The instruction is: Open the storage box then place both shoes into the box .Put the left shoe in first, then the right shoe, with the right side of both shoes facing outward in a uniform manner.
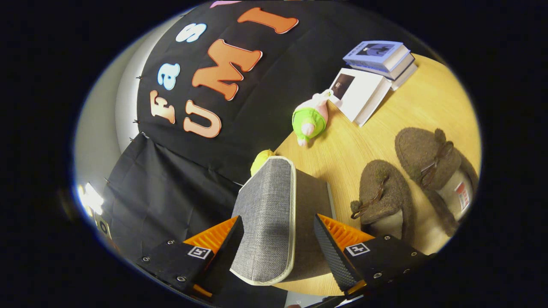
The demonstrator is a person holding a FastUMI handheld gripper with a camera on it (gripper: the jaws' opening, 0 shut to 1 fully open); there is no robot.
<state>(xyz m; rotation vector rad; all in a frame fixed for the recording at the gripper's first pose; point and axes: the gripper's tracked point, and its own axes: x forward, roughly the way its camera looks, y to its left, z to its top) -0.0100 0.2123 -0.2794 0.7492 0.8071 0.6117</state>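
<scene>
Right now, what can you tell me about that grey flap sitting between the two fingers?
The flap looks like the storage box's lid: grey woven fabric edged with pale piping, with rounded corners. It stands raised between the gripper fingers, which are spread to either side; whether they press it, I cannot tell. Its darker inner side faces the brown slippers.

Grey woven fabric box lid (pixel 267 218) with pale trim, two brown felt slippers (pixel 413 179), a green-and-pink plush toy (pixel 310 119), possibly a yellow toy (pixel 261 160) behind.

Warm dim light, lamp glare (pixel 87 197), strong fisheye warping.
</scene>
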